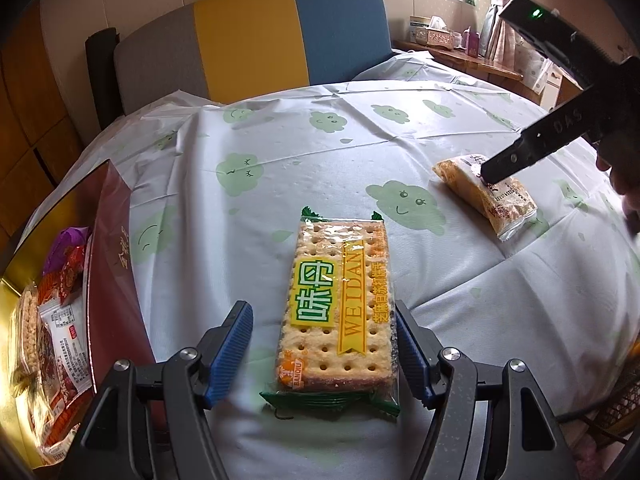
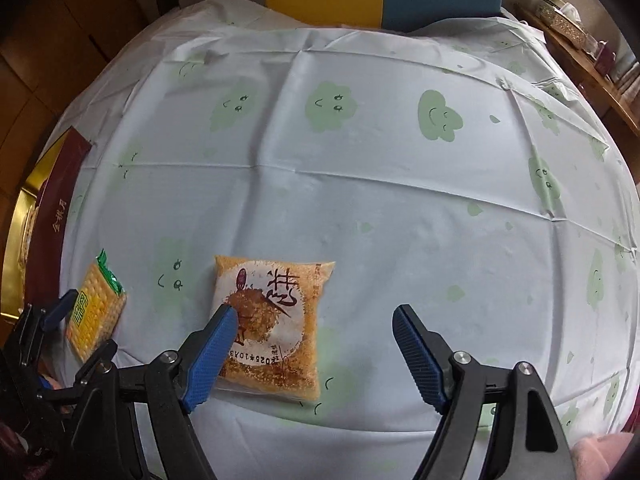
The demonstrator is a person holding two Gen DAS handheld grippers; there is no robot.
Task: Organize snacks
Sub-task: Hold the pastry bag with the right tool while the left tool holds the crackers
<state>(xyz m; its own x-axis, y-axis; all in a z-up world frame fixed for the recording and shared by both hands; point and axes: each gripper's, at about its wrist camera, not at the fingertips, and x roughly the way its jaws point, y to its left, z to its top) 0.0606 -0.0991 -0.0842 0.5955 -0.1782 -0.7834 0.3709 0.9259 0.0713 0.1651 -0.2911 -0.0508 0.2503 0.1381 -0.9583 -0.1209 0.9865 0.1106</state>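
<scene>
A yellow-green cracker pack (image 1: 336, 304) lies flat on the table between the open fingers of my left gripper (image 1: 324, 332); the right pad is at its edge, the left pad stands apart. The pack also shows in the right wrist view (image 2: 96, 308). An orange-and-white square snack packet (image 2: 268, 320) lies in front of my right gripper (image 2: 314, 320), which is open above it, its left finger over the packet's left part. The packet (image 1: 484, 196) shows in the left wrist view under the right gripper's finger (image 1: 516, 156).
A dark red box (image 1: 112, 264) with a gold inside stands at the table's left edge, holding several snack packets (image 1: 52, 320). It shows in the right wrist view (image 2: 52, 216) too. A cloud-print tablecloth (image 2: 360, 184) covers the table. A colour-block chair (image 1: 256, 36) stands behind.
</scene>
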